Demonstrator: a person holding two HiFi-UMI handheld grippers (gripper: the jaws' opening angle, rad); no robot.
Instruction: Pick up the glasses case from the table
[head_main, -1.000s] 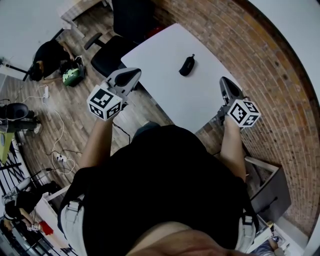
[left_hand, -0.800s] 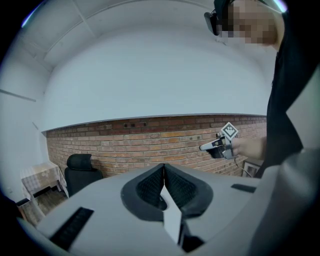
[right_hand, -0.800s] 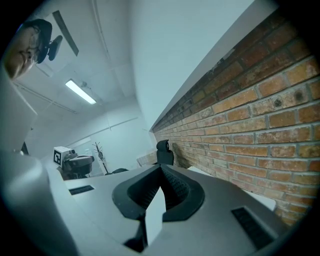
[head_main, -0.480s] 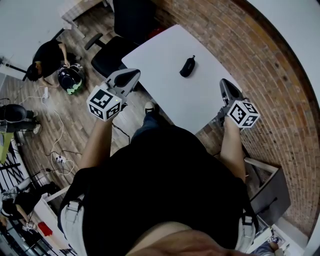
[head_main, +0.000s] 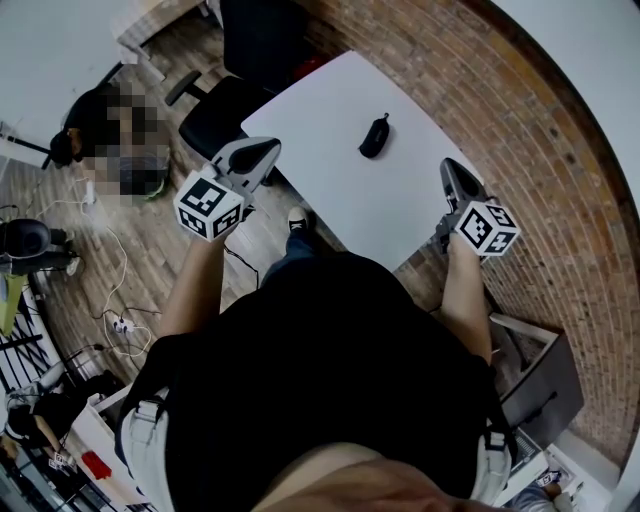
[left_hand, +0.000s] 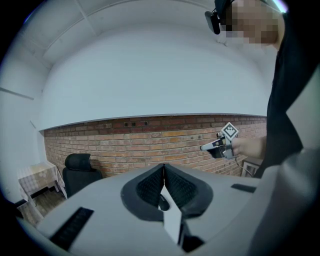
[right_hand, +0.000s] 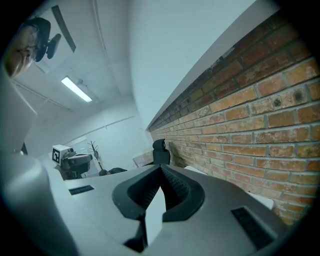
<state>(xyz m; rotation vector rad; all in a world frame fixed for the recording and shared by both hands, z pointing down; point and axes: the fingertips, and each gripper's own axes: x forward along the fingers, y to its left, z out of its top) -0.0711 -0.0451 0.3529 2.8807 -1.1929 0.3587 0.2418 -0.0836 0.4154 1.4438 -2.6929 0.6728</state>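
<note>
The white table (head_main: 330, 100) stands against the brick wall. Both forearms reach forward: the left gripper (head_main: 262, 152) is at the table's near-left edge and the right gripper (head_main: 450, 172) at its right corner. Both pairs of jaws are closed and empty. The black glasses case (head_main: 374, 133) lies near the table's middle.

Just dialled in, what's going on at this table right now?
A person stands at the near side of the white rectangular table, holding a gripper in each hand. The left tongs and the right tongs are both shut and empty, held in the air. The small black oval glasses case lies untouched on the tabletop ahead of them.
</note>
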